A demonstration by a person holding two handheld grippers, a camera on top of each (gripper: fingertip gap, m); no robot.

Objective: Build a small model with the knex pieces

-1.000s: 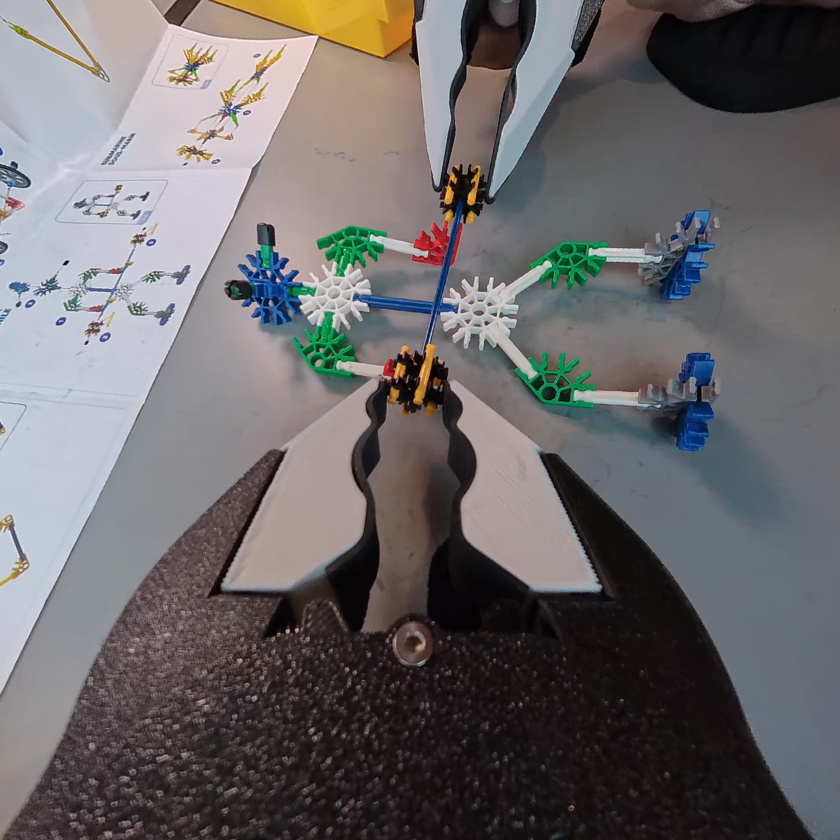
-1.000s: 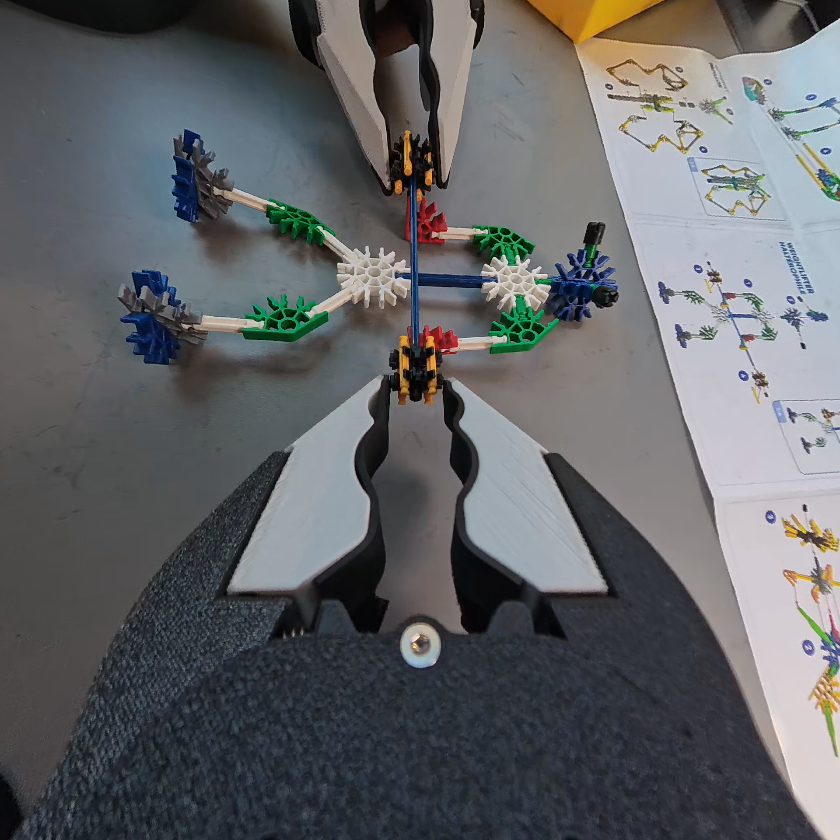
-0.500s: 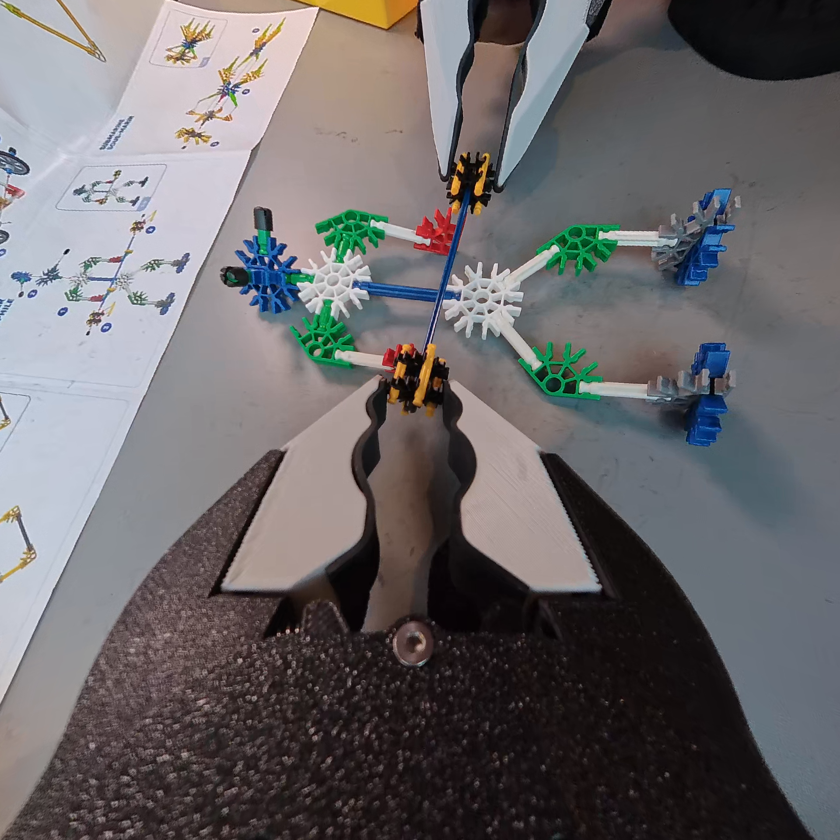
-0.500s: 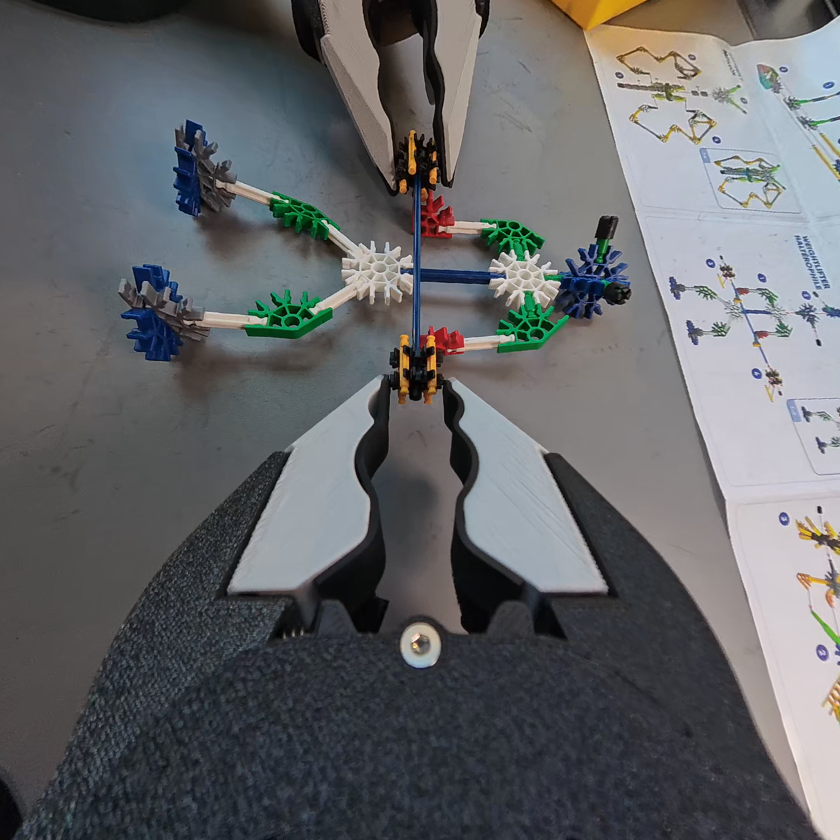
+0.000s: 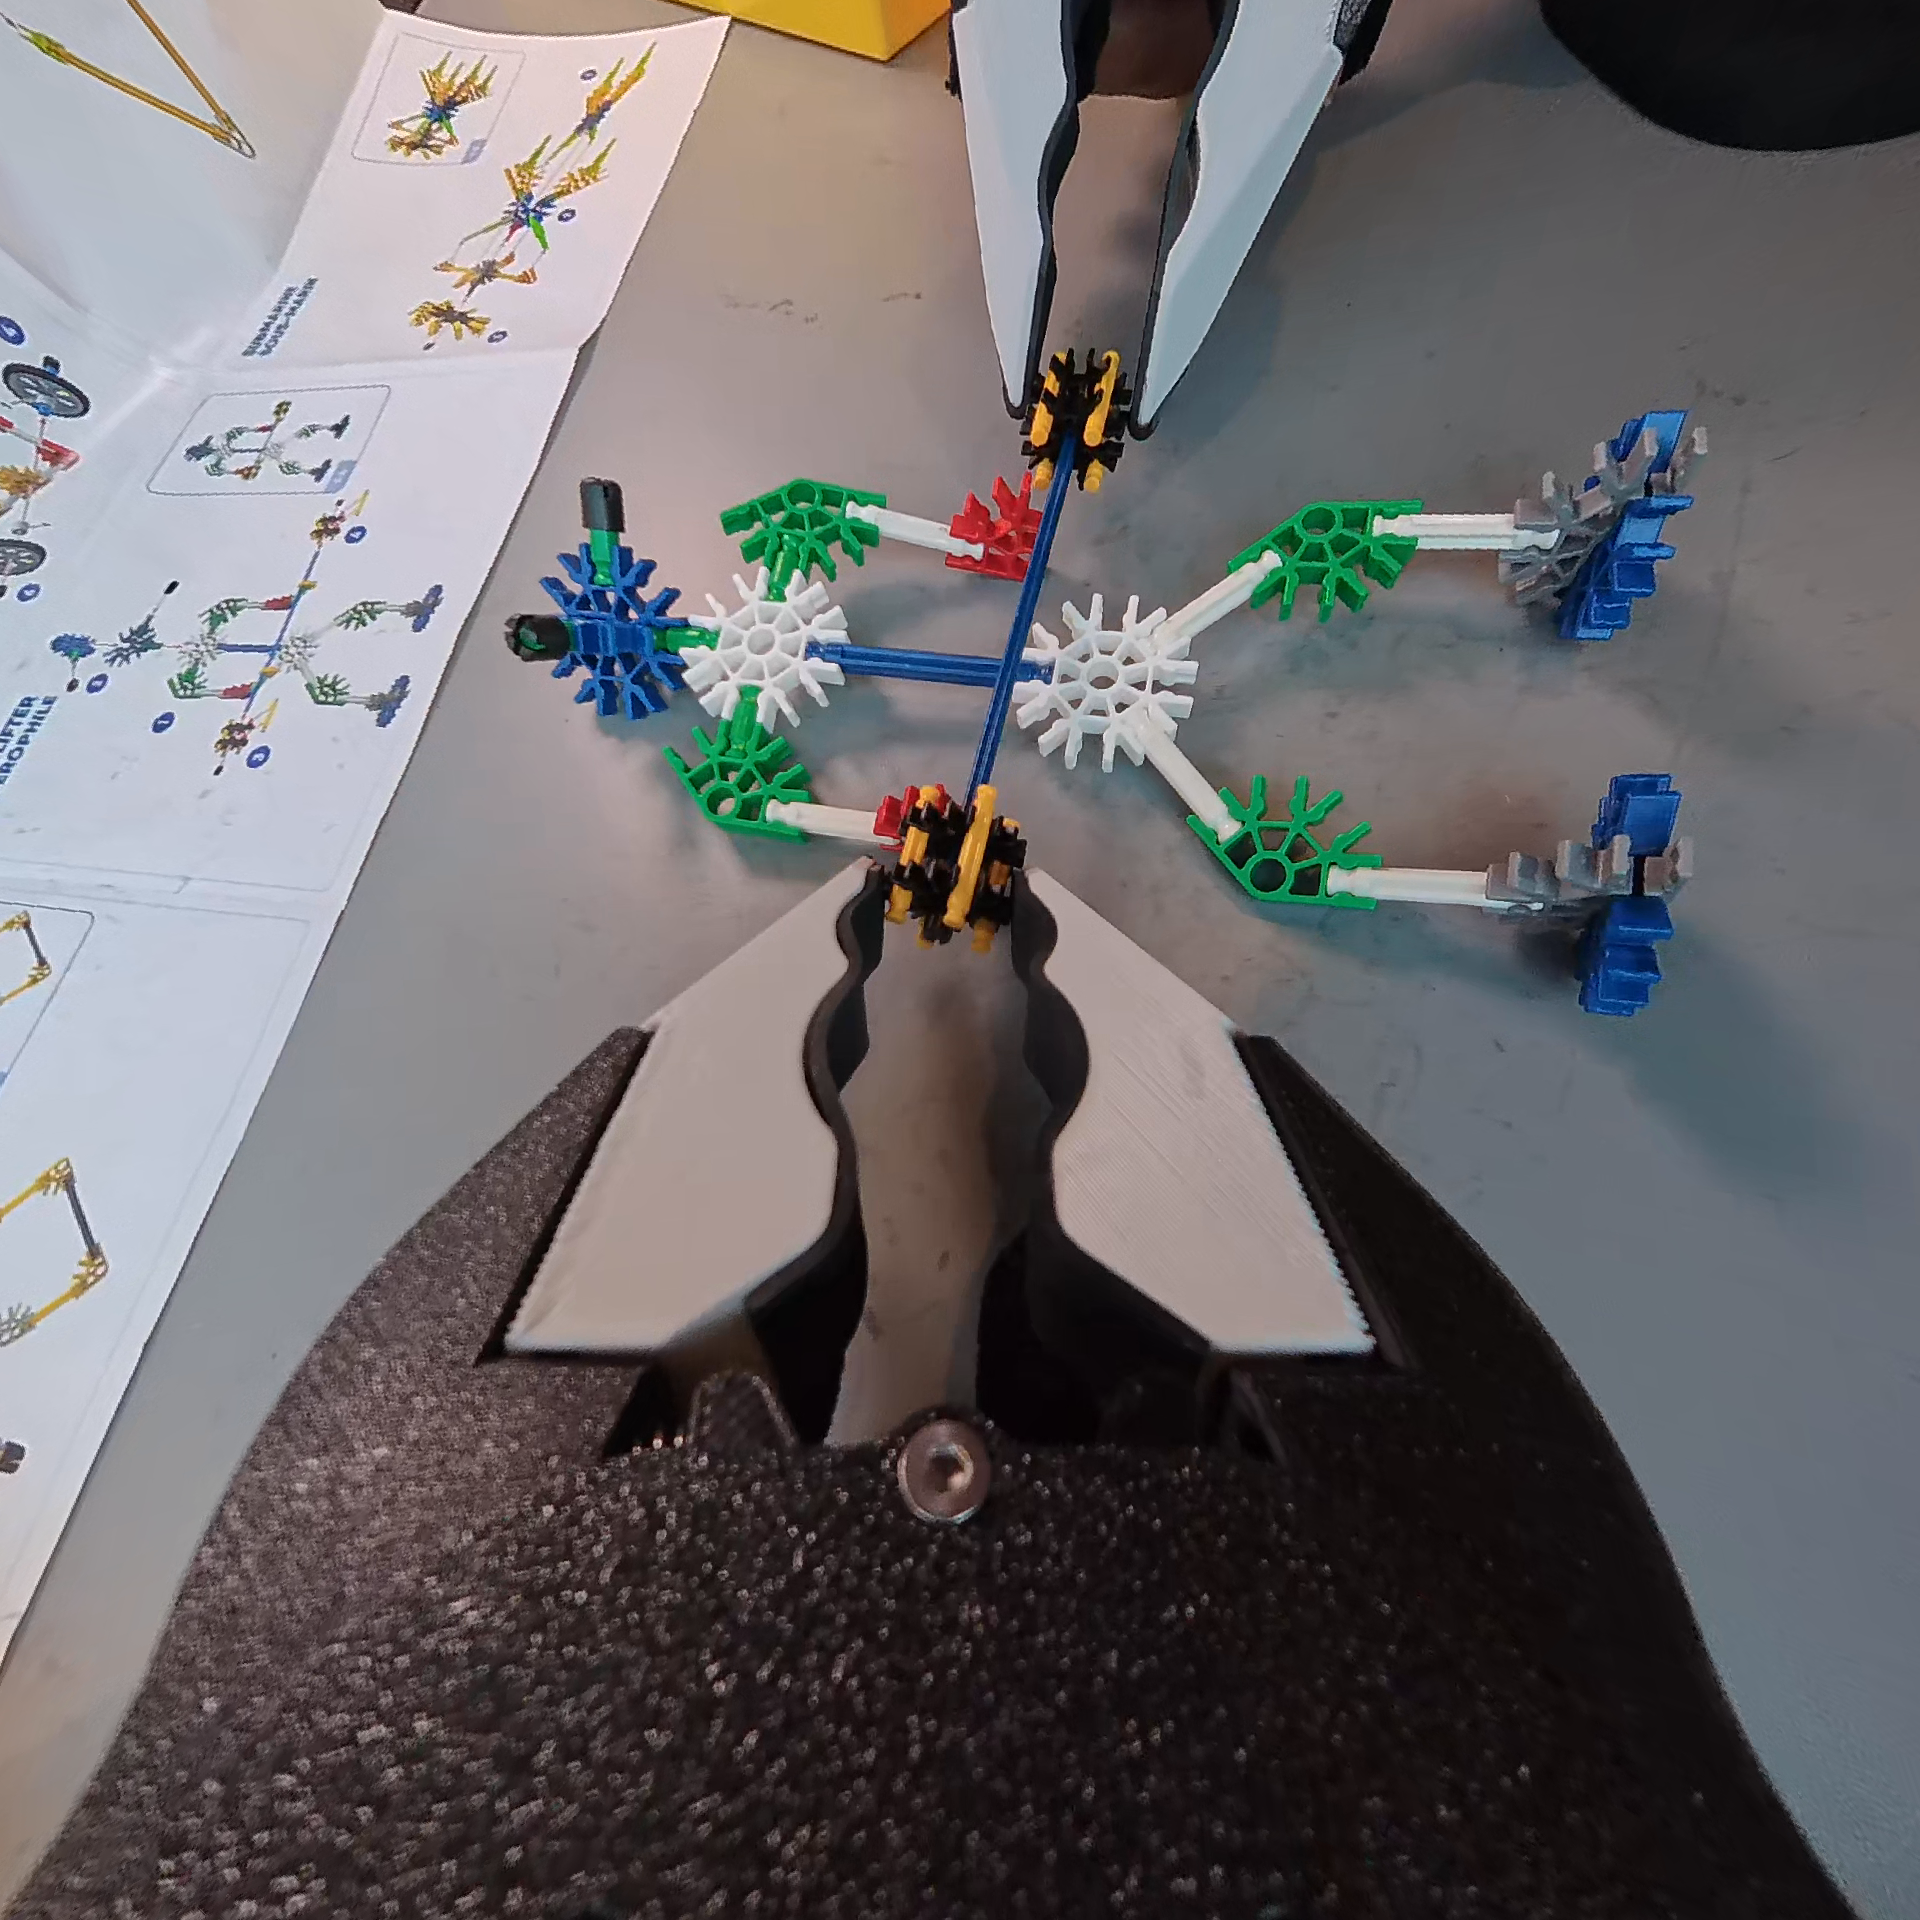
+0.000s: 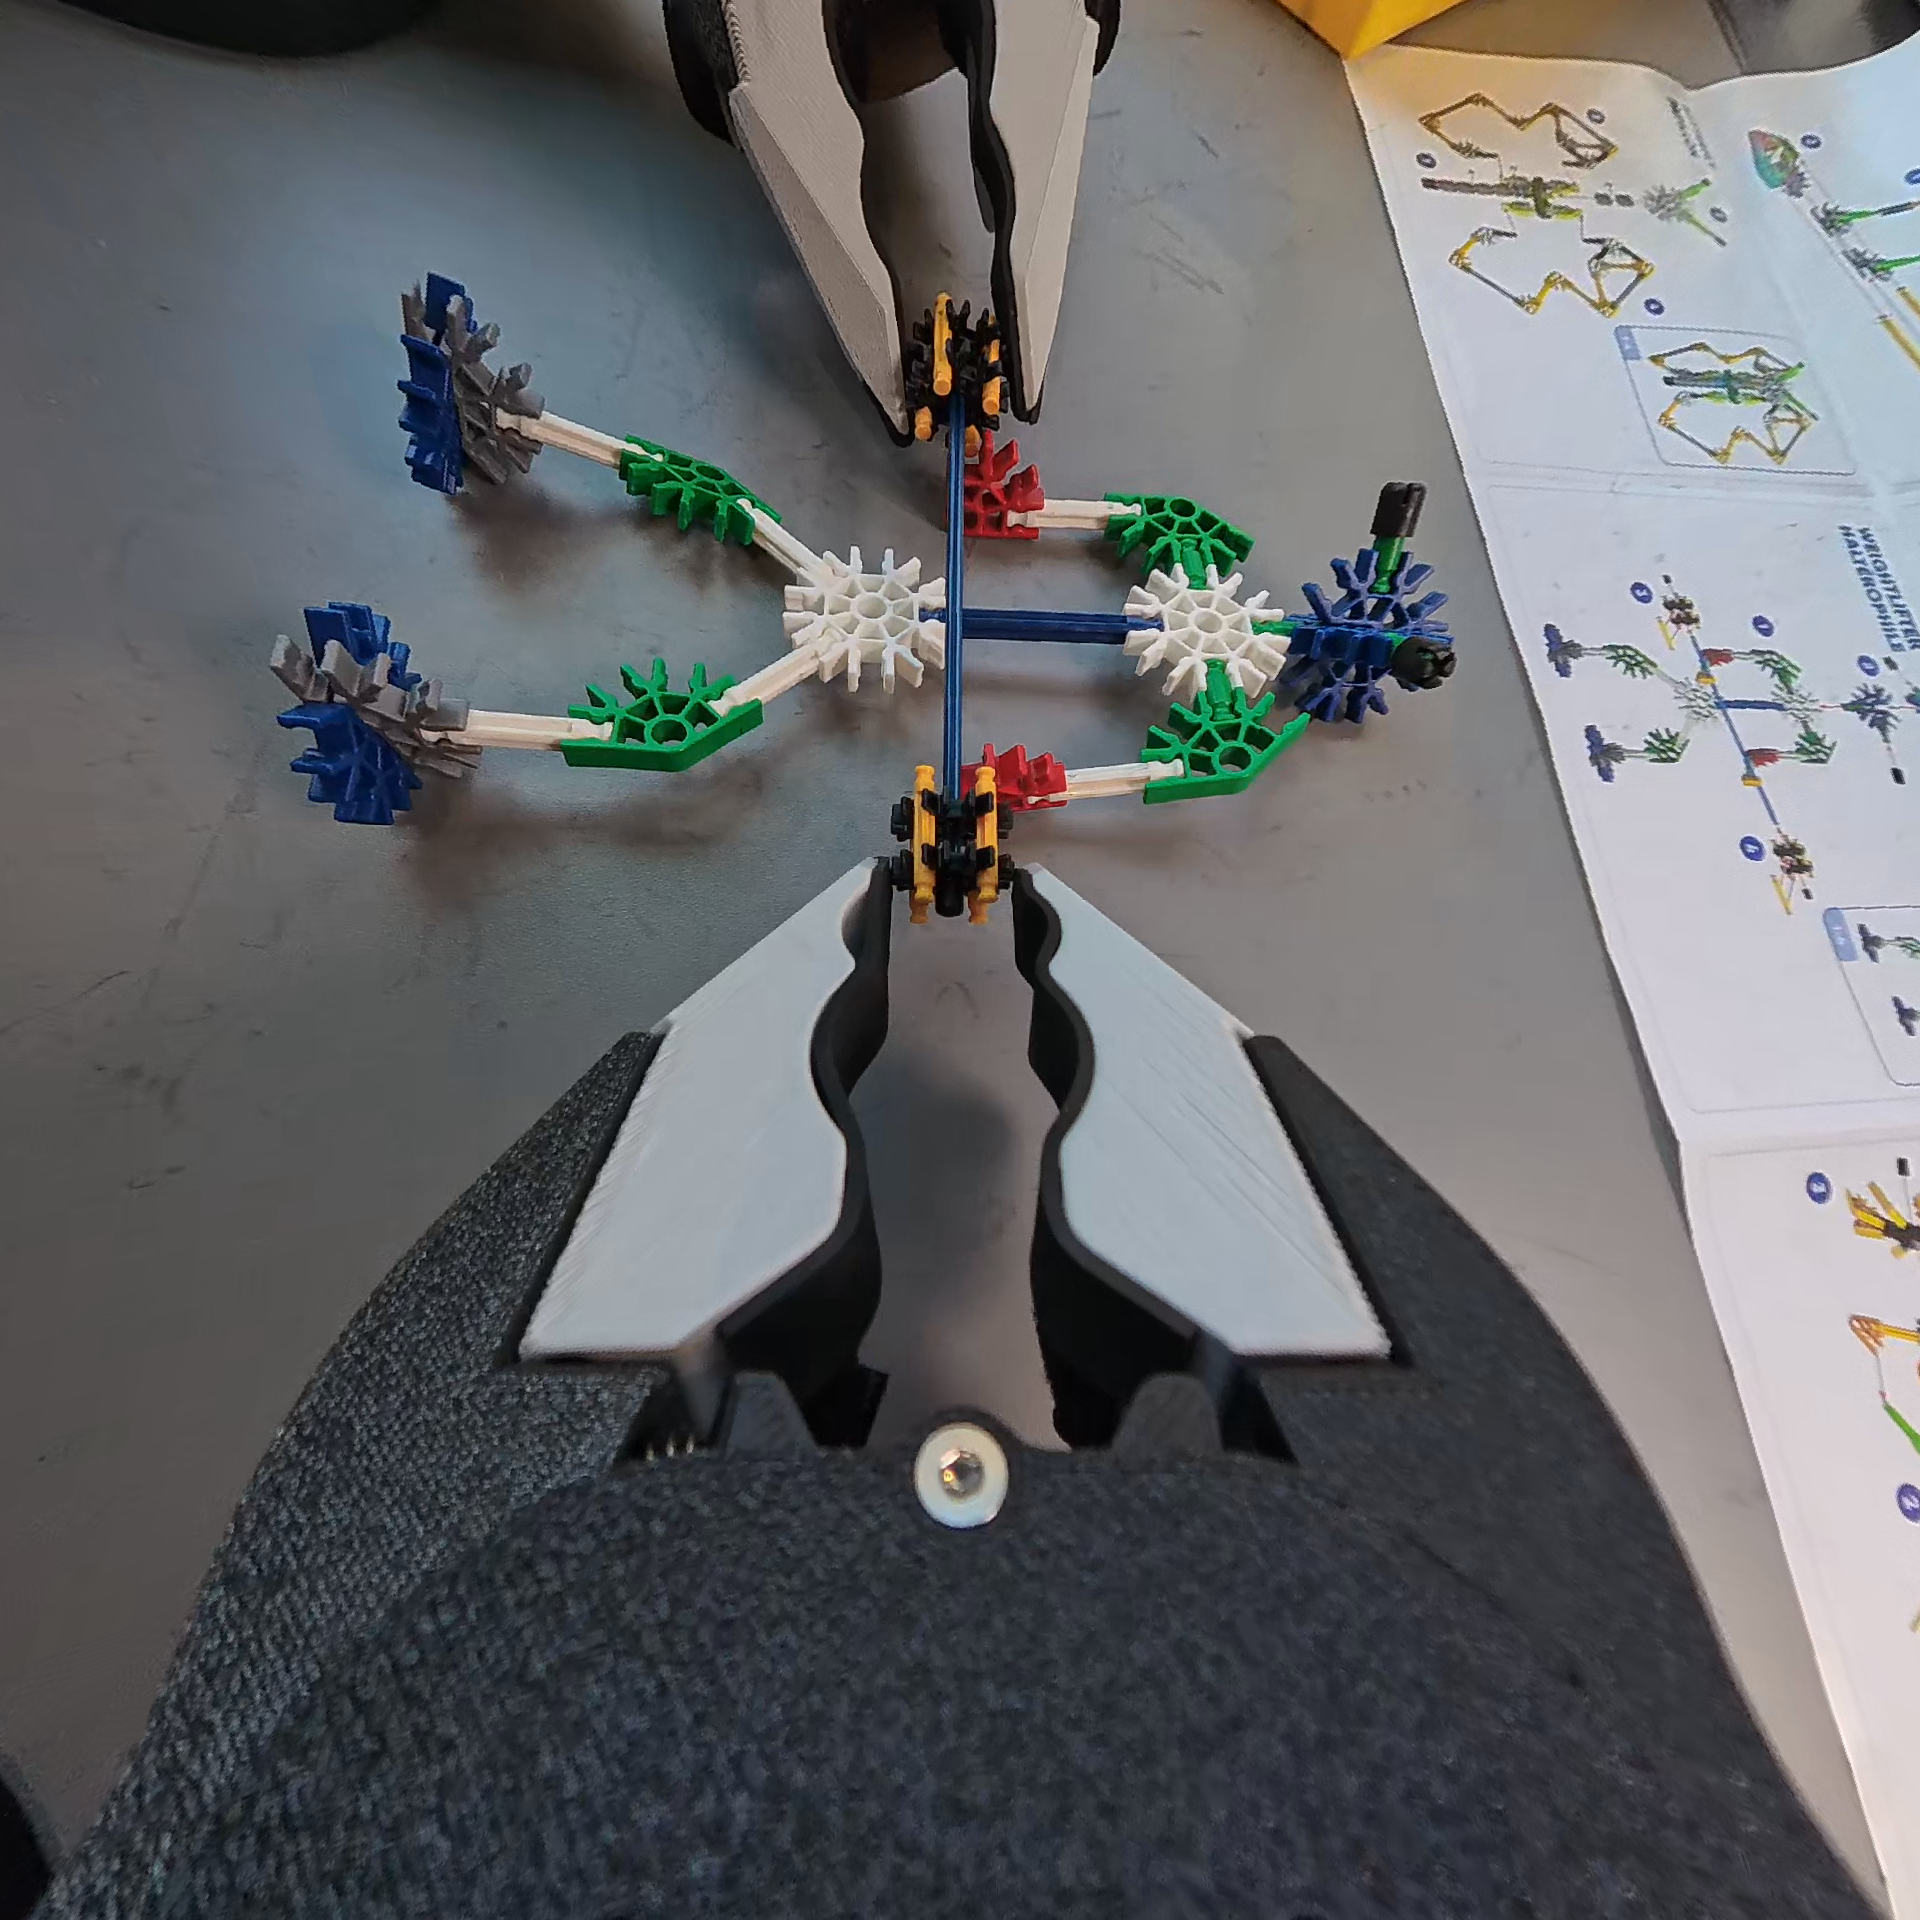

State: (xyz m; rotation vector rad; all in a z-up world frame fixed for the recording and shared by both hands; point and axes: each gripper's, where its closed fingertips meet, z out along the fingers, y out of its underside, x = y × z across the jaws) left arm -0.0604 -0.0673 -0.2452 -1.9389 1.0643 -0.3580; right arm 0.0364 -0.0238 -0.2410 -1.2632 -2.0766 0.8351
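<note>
A toy model of white (image 5: 1103, 677), green, red and blue snowflake connectors lies flat on the grey table (image 5: 1558, 1247). A thin blue rod (image 5: 1013, 644) crosses over its middle, with a black-and-yellow connector cluster at each end. My left gripper (image 5: 951, 883) is shut on the near cluster (image 5: 951, 868). My right gripper (image 6: 951, 883) is shut on the opposite cluster (image 6: 951, 847). Each gripper shows at the top of the other's view, the right (image 5: 1075, 416) and the left (image 6: 961, 416). The model also shows in the right wrist view (image 6: 862, 618).
A white fold-out instruction sheet (image 5: 312, 623) lies beside the model's blue head end; it shows at the right in the right wrist view (image 6: 1714, 623). A yellow box (image 5: 831, 21) stands at the far edge. A dark object (image 5: 1766, 83) sits at the top right. The left gripper's tips are roughly 12 cm from the right gripper's.
Both grippers stay shut on the end clusters. The left view has crept slightly forward, so the model sits a little higher and the rod leans a bit more.
</note>
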